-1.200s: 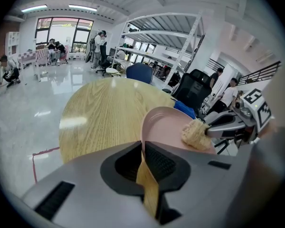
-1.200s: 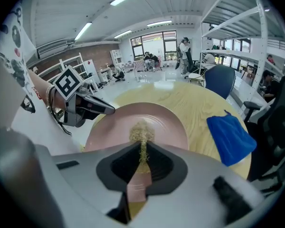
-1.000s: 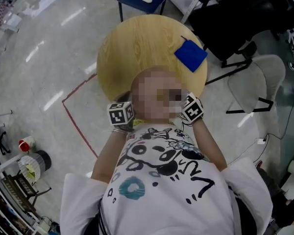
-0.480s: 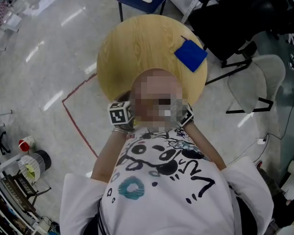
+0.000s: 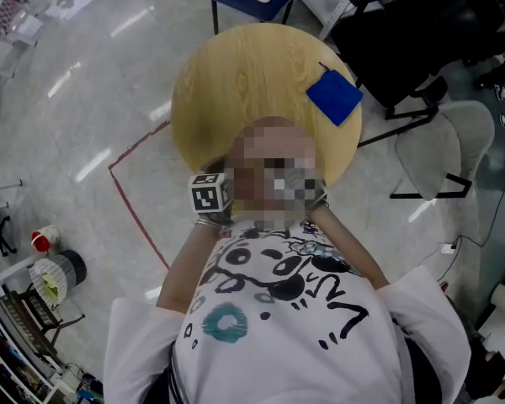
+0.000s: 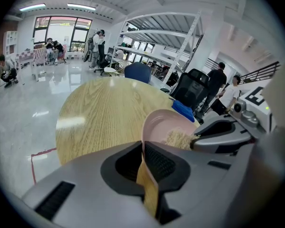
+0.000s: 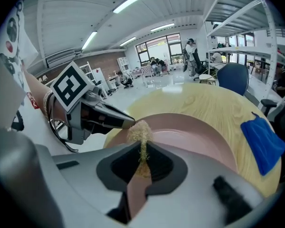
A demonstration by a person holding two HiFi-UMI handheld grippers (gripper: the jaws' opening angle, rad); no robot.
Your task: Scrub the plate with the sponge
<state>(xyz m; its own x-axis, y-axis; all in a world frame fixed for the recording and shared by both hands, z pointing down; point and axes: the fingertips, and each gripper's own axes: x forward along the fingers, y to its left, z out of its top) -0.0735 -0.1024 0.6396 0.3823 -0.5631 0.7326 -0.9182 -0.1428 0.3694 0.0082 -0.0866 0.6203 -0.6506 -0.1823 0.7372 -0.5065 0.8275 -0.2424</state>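
The left tool (image 6: 143,147) is clamped on the rim of a pale pink round plate (image 6: 164,122), which is held up on edge by a round light-wood desk (image 6: 99,113). The right tool (image 7: 142,152) is pinched on a tan fibrous sponge (image 7: 139,131), whose tuft is set against the plate's inner face. A blue folded cloth (image 7: 261,144) is laid on the desk, well apart from the plate.

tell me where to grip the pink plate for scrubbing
Grip the plate at its rim, edge-on from the near side, a jaw on each face, as the left gripper does now. It is thin and shallow, so the rim fits the jaws, leaving the hollow face open to the sponge in the right gripper.
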